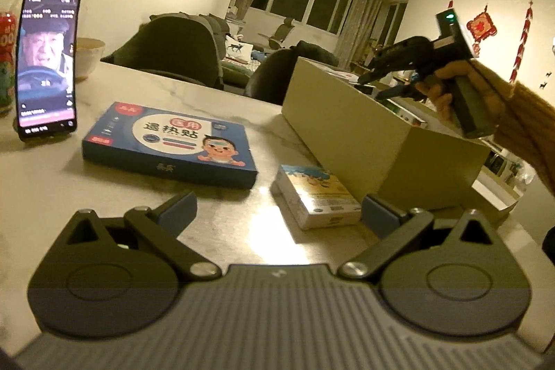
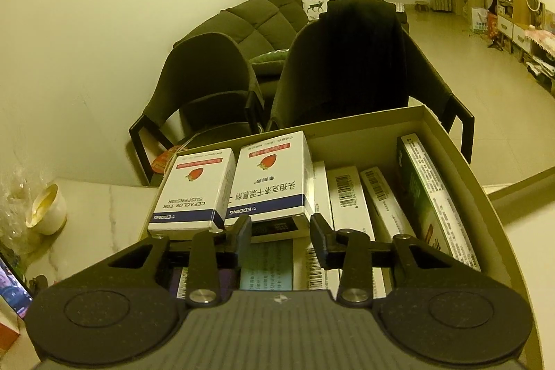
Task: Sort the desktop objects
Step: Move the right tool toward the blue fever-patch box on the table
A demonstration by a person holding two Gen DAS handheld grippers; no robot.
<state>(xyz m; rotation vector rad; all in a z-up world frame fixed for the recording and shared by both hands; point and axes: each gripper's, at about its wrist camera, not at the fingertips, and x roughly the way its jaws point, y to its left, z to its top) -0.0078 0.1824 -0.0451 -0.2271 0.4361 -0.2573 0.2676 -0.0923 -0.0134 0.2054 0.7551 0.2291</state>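
My left gripper [image 1: 277, 214] is open wide, low over the marble table [image 1: 52, 182]. A small yellow and blue box [image 1: 315, 196] lies flat between its fingers, close to the right one and touching neither. A bigger blue box with a baby picture [image 1: 170, 144] lies further off to the left. My right gripper [image 2: 281, 231] hangs over the open cardboard box [image 2: 461, 169], jaws apart, pads pressing on nothing. Just ahead of it a white strawberry-marked box [image 2: 274, 175] rests on the packed boxes beside its twin [image 2: 194, 193]. From the left wrist I see the right gripper [image 1: 373, 87] above the cardboard box [image 1: 364, 134].
A phone [image 1: 47, 65] stands lit at the table's left, with a bowl [image 1: 88, 56] behind it. Several flat boxes [image 2: 347, 193] stand on edge inside the cardboard box. Two dark chairs [image 2: 340, 65] sit at the table's far edge. A hand and sleeve [image 1: 513, 113] hold the right gripper.
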